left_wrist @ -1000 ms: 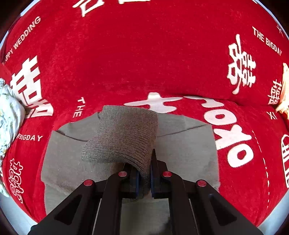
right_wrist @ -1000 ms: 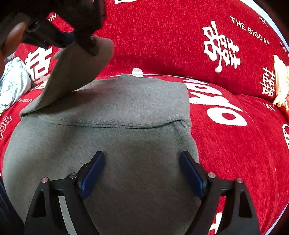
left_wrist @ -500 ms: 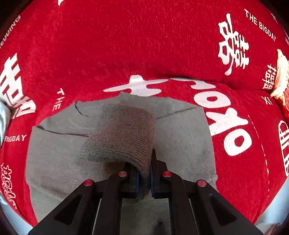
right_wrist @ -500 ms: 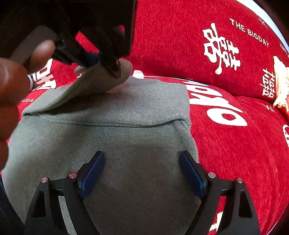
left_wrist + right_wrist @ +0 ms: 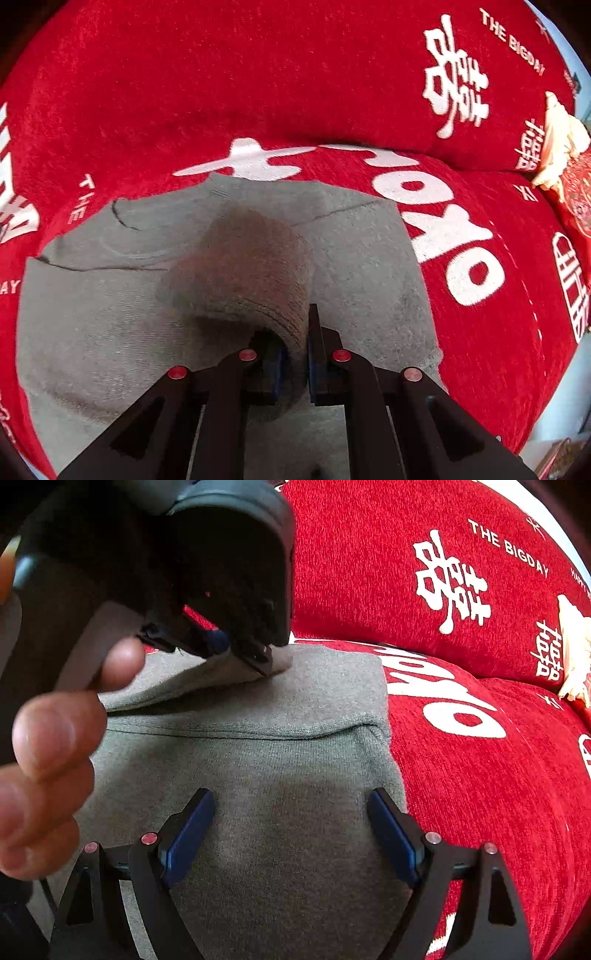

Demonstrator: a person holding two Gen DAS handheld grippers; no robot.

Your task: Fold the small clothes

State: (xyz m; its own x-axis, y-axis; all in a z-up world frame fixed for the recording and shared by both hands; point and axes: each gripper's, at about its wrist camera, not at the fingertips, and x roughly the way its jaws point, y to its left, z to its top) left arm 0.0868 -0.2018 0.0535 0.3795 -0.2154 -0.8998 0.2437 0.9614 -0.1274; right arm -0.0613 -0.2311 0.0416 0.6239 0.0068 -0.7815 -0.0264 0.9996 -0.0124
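Fingers (image 5: 314, 354) of left gripper (image 5: 295, 363) clamped tight on ribbed cuff (image 5: 243, 273) of grey knit sweater (image 5: 280, 775); cuff droops over the garment's body. Right gripper (image 5: 291, 834) fingers spread wide, nothing between them, poised over the sweater's lower part. Sweater lies flat, partly folded, on red plush cover (image 5: 461, 782) (chenille-like pile). White print reads "THE BIGDAY" (image 5: 508, 548), beside large Chinese characters. Person's hand (image 5: 48, 760) at left edge.

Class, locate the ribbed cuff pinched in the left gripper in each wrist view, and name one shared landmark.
Left wrist: ribbed cuff centre, rising from the shut jaws.
Right wrist: cuff upper left of centre, under the left gripper.
Shared landmark: white double-happiness character.
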